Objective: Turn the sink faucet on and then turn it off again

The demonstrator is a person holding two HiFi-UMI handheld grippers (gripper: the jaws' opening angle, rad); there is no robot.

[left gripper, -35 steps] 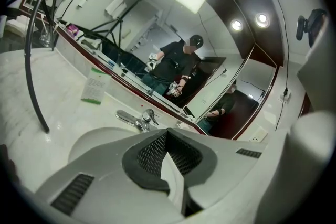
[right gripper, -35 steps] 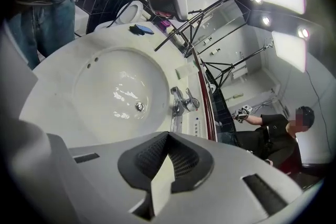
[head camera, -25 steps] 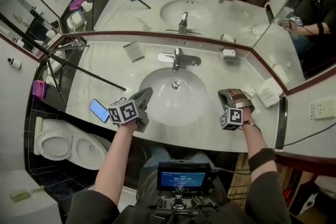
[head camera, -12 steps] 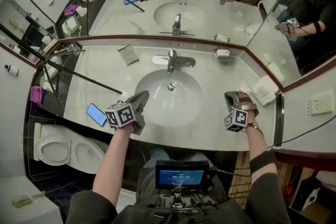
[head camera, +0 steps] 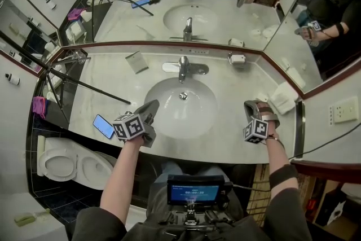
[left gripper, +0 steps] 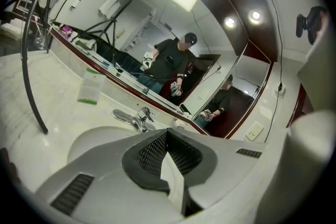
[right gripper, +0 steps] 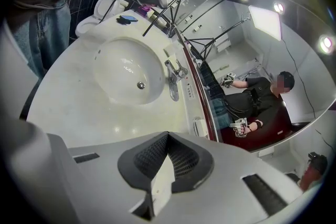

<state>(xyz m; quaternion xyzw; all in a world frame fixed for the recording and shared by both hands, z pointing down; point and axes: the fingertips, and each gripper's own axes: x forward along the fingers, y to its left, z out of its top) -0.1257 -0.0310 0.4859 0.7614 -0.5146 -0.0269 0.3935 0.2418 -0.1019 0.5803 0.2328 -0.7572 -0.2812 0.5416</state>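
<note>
The chrome faucet stands at the back of the white oval sink, its lever lying flat to the right, and no water shows. My left gripper hovers over the basin's front left rim, shut and empty, pointing toward the faucet. My right gripper is over the counter to the right of the basin, shut with nothing in it. In the right gripper view the faucet and sink lie ahead and to the left of the right gripper. The left gripper tips meet.
A blue phone lies left of the basin. A black tripod leg crosses the left counter. A small card, a soap dish and a folded towel sit near the mirror. A toilet is lower left.
My right gripper has drifted rightward, farther from the basin's edge. The left gripper has kept its place. Both stayed shut.
</note>
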